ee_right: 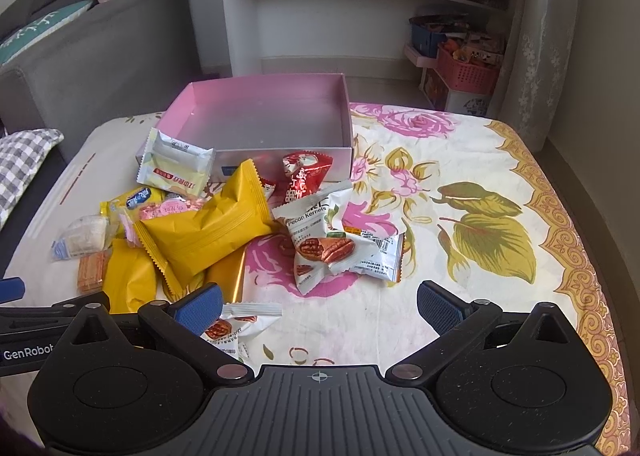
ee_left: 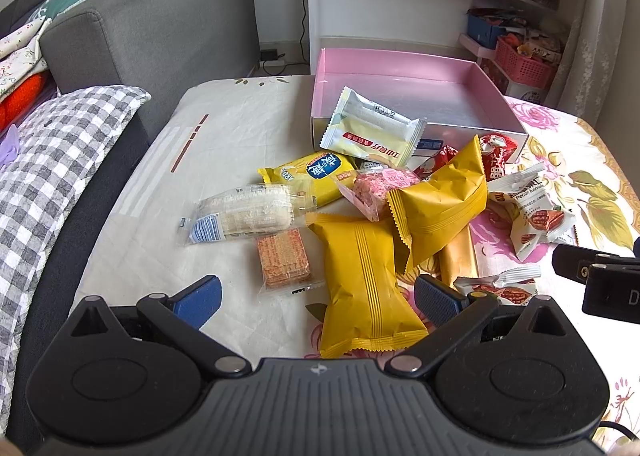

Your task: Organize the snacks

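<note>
Both claws held apart and empty, left claw (ee_left: 318, 302) over a yellow packet (ee_left: 364, 280), right claw (ee_right: 319, 306) above bare floral cloth (ee_right: 480, 183), pink box (ee_right: 340, 95) set beyond the snack heap, cloth's right edge left clear.

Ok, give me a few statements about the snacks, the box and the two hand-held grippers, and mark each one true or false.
1. The pink box has no snacks inside it. True.
2. The left hand-held gripper is shut on a yellow packet. False: it is open, with the yellow packet lying between its fingers.
3. A pale packet leans against the box's front wall. True.
4. The right hand-held gripper holds the pecan packet. False: it is open and holds nothing; the pecan packet lies on the cloth ahead.
5. The cracker pack sits inside the box. False: it lies on the cloth by the yellow packet.
</note>
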`<state>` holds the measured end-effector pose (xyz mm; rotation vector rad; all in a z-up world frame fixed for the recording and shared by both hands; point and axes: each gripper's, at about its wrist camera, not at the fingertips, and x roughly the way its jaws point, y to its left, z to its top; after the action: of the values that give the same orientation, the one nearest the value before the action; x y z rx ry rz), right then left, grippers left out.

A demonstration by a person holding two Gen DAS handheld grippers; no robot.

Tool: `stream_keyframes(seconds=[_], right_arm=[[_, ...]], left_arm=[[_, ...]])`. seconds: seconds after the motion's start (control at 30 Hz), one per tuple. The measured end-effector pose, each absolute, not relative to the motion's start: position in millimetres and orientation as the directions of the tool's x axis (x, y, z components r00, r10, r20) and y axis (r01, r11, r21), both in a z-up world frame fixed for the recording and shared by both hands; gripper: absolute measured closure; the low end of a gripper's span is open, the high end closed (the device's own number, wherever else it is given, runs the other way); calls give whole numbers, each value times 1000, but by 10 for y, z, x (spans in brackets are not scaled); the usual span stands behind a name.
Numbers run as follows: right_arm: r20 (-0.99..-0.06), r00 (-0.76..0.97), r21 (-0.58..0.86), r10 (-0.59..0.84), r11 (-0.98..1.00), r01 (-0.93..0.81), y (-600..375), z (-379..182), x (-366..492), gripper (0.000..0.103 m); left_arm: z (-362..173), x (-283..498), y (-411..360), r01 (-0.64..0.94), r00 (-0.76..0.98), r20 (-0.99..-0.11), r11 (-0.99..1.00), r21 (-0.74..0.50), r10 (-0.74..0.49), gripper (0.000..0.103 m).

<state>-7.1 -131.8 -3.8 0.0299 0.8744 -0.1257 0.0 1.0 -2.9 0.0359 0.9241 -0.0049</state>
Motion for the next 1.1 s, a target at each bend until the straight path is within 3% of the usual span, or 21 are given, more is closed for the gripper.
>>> stream_keyframes(seconds=[1.1], right_arm=[[-763, 638, -30, -105, 991, 127, -1327, -20, -67, 0]], left_arm=[[5, -1, 2, 18, 605, -796, 1000, 24, 8, 0]])
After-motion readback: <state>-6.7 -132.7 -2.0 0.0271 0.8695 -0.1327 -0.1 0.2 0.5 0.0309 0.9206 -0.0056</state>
